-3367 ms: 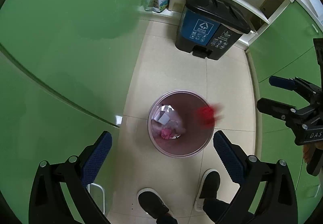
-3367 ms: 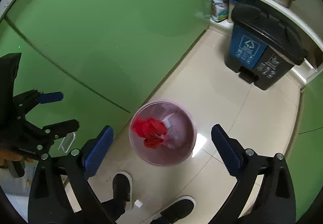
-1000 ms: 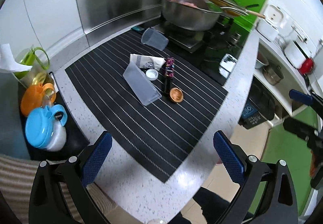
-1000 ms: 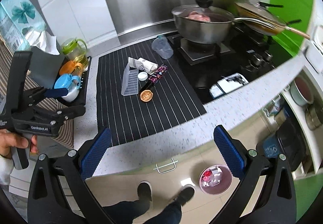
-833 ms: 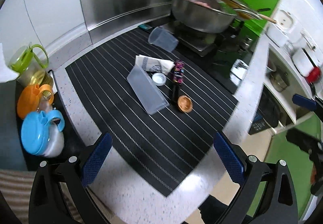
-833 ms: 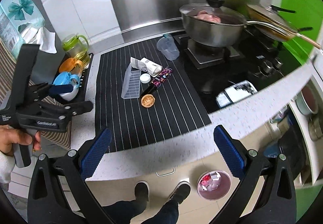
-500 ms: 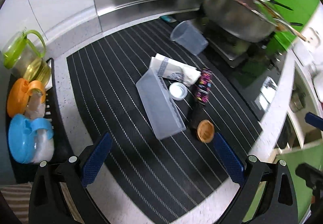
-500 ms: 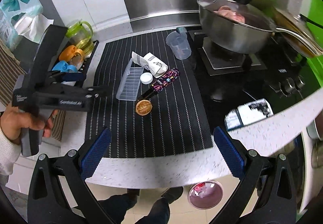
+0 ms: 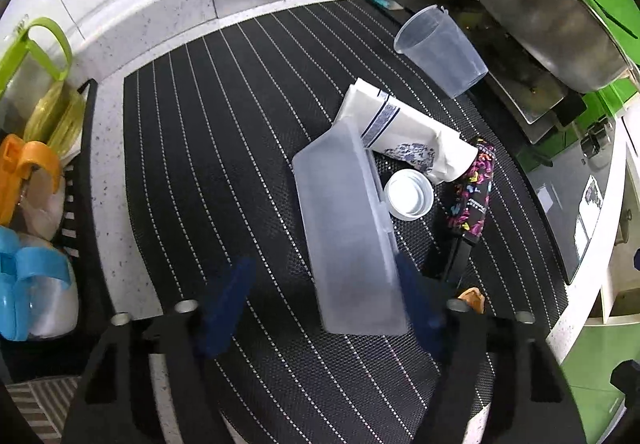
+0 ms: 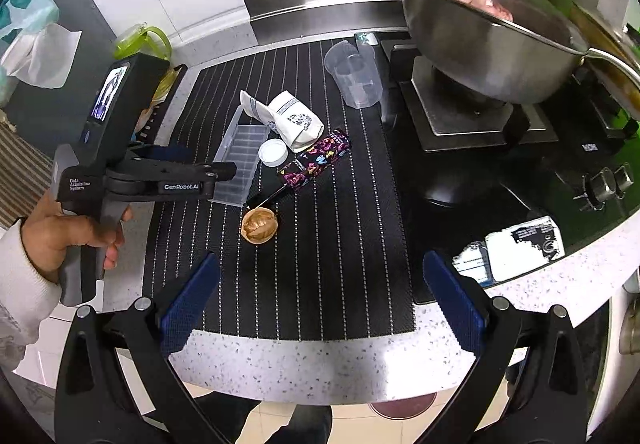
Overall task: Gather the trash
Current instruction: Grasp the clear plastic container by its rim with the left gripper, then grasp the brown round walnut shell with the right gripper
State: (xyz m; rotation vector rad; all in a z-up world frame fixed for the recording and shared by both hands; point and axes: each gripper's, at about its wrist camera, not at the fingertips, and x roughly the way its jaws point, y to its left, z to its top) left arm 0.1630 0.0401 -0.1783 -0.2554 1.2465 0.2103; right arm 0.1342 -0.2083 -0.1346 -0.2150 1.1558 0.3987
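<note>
On the black striped mat (image 9: 224, 132) lie a clear plastic tray (image 9: 348, 228), a white paper bag (image 9: 404, 132), a white round lid (image 9: 409, 194), a colourful wrapper (image 9: 472, 192) and a brown round shell (image 10: 259, 225). My left gripper (image 9: 326, 304) is open, low over the near end of the tray, with a finger on each side of it. In the right wrist view it (image 10: 218, 176) hovers by the tray (image 10: 240, 160). My right gripper (image 10: 320, 300) is open and empty, above the counter's front edge, short of the shell.
A clear measuring cup (image 10: 354, 76) stands at the mat's far edge. A steel pot (image 10: 480, 28) sits on the stove at right. Jugs and a blue-lidded container (image 9: 32, 284) crowd the left rack. A pink bin (image 10: 404, 406) shows on the floor below the counter.
Both grippers rose from the floor bin to the counter. The left gripper has moved in low over the clear tray; the right has come closer to the mat.
</note>
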